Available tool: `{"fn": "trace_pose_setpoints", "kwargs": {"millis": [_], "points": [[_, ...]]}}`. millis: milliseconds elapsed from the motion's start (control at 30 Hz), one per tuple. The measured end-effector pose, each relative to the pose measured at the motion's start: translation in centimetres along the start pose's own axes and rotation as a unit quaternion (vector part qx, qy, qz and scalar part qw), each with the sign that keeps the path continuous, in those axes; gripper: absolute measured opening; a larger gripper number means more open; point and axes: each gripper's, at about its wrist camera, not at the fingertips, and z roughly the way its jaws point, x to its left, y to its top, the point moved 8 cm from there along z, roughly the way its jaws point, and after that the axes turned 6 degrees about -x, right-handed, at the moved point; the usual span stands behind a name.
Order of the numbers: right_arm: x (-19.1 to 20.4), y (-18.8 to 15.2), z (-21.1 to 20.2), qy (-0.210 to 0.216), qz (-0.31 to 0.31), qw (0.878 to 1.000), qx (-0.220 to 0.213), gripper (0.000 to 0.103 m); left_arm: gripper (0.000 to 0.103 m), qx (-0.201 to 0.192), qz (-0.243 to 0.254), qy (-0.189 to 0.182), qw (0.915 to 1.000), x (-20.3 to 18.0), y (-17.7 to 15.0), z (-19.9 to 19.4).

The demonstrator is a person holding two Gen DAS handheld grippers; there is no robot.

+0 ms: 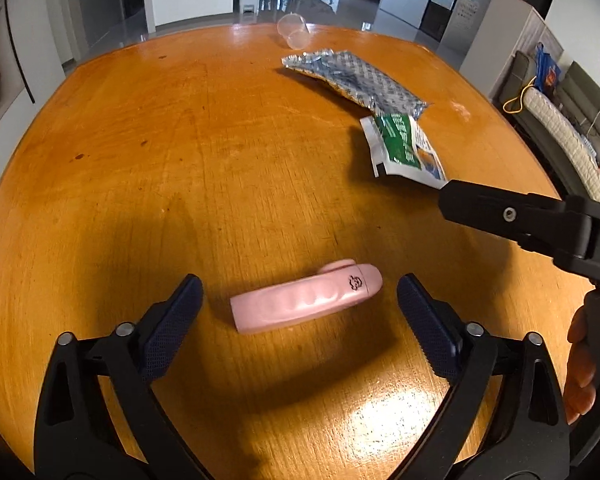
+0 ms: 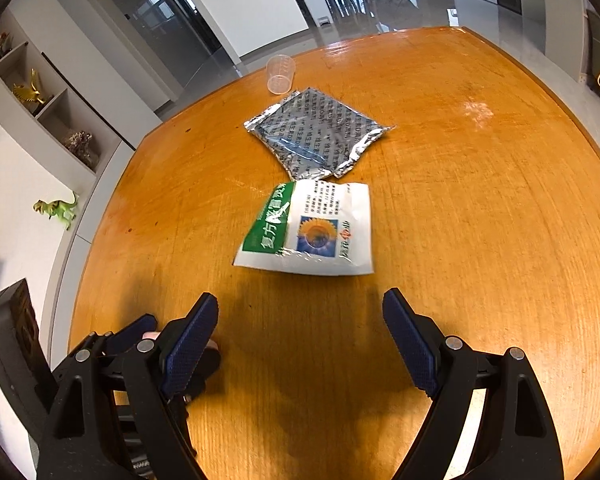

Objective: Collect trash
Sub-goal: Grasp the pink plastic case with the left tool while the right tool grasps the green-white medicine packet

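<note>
On the orange wooden worktop [image 1: 148,128], four bits of trash lie spread out. Left gripper [image 1: 300,304] hangs low over a pink plastic case [image 1: 306,298], jaws wide, one pad on each side of it, neither touching; case lies flat, long axis running roughly between the pads, small logo on its rounded end. Right gripper [image 2: 300,336] also has jaws wide with nothing between them, only bare wood and its own shadow. Just ahead of it sits a white-and-green medicine sachet [image 2: 312,232] with a sunflower print, flat, apart from the pads. Beyond the sachet, touching or slightly overlapping its far edge, lies a crumpled silver foil pouch [image 2: 316,136] with dark printed text. Further back near the far worktop edge, a clear plastic measuring cup [image 2: 281,74] lies tipped on its side, well apart from the pouch. From the left wrist view the same sachet [image 1: 404,148], foil pouch [image 1: 356,80] and cup [image 1: 294,34] run in a line up the right side, and the right gripper's black finger enters from the right edge, tip just beside the sachet's near corner. Fingers of a person's hand [image 1: 580,364] show at the right edge on the handle. Left gripper's body is partly visible at lower left of the right wrist view, close beside the right one.
</note>
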Motion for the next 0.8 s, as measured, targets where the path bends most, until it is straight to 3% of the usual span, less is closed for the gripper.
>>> {"fn": "trace_pose_setpoints", "kwargs": {"millis": [33, 67, 100, 200, 367, 433, 500, 567, 600, 800], "points": [[0.2, 0.2, 0.2, -0.001, -0.001, 1.0, 0.0, 0.085, 0.079, -0.004, -0.003, 0.002, 1.0, 0.2, 0.2, -0.1], [0.6, 0.4, 0.6, -0.002, -0.005, 1.0, 0.0, 0.085, 0.067, -0.008, -0.007, -0.002, 0.9999, 0.3, 0.2, -0.2], [0.9, 0.7, 1.0, -0.008, -0.012, 1.0, 0.003, 0.085, 0.065, -0.01, -0.011, -0.006, 0.9999, 0.5, 0.3, -0.3], [1.4, 1.6, 2.4, -0.036, -0.024, 0.999, 0.005, 0.085, 0.065, -0.01, -0.016, -0.023, 0.9996, 0.6, 0.1, -0.5], [1.4, 2.1, 4.6, -0.096, -0.054, 0.994, 0.024, 0.086, 0.065, -0.005, -0.064, -0.082, 0.9946, 1.7, -0.4, -1.4], [1.4, 2.1, 4.7, -0.116, -0.074, 0.99, 0.025, 0.072, 0.065, 0.002, -0.098, -0.111, 0.9889, 2.7, -0.5, -1.7], [1.8, 2.0, 4.1, -0.111, -0.081, 0.99, 0.024, 0.062, 0.065, 0.009, -0.135, -0.134, 0.9816, 3.5, -1.1, -2.3], [2.2, 1.9, 3.3, -0.098, -0.083, 0.991, 0.022, 0.036, 0.065, 0.007, -0.159, -0.148, 0.976, 4.4, -1.4, -2.8], [2.4, 1.7, 3.0, -0.092, -0.082, 0.992, 0.025, 0.03, 0.065, 0.005, -0.167, -0.152, 0.9742, 4.7, -1.5, -3.2], [3.3, -0.5, 0.6, -0.039, -0.065, 0.996, 0.041, 0.026, 0.065, -0.008, -0.195, -0.156, 0.9683, 6.0, -3.0, -5.7]]}}
